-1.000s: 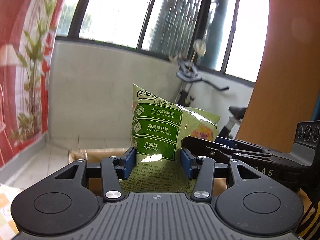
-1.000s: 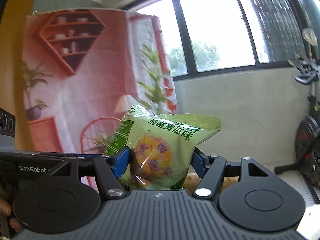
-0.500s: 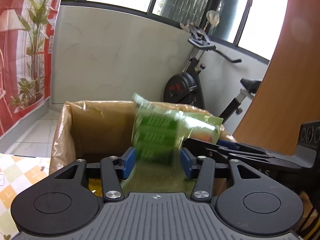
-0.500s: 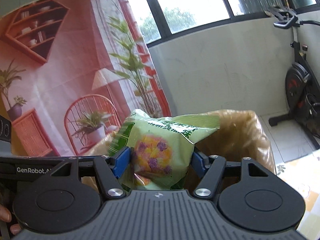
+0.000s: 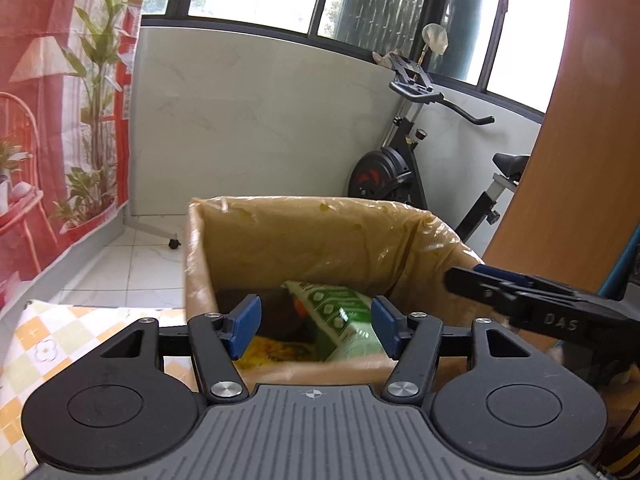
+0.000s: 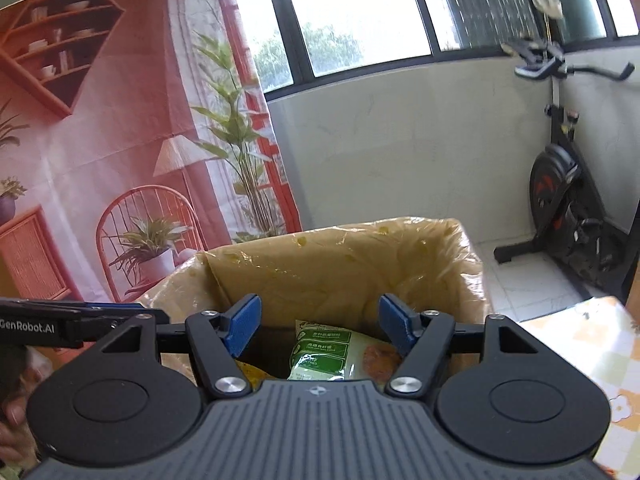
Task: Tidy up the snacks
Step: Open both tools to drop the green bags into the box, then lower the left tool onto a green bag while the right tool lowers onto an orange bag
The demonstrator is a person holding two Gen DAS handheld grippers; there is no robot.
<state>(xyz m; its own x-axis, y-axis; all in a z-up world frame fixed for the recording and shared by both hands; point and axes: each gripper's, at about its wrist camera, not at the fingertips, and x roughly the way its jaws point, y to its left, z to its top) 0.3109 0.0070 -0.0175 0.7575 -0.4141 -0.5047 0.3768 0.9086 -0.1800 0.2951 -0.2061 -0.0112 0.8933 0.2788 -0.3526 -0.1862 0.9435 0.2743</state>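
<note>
Left gripper (image 5: 316, 322): matte black linkage arms with triangular cut-outs, two round black pivot housings, silver screw heads, blue rubber fingertip pads (image 5: 244, 326), and a ribbed grey base plate bearing a small crosshair mark. Right gripper (image 6: 320, 322): identical build; its side, seen from the left wrist camera, carries pale lettering. The left gripper's side reads "GenRobot.AI".

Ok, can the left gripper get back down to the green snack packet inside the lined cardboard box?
Probably yes: the left gripper, jaws opening and empty, sits right over the green snack packet in the open-topped box.
</note>
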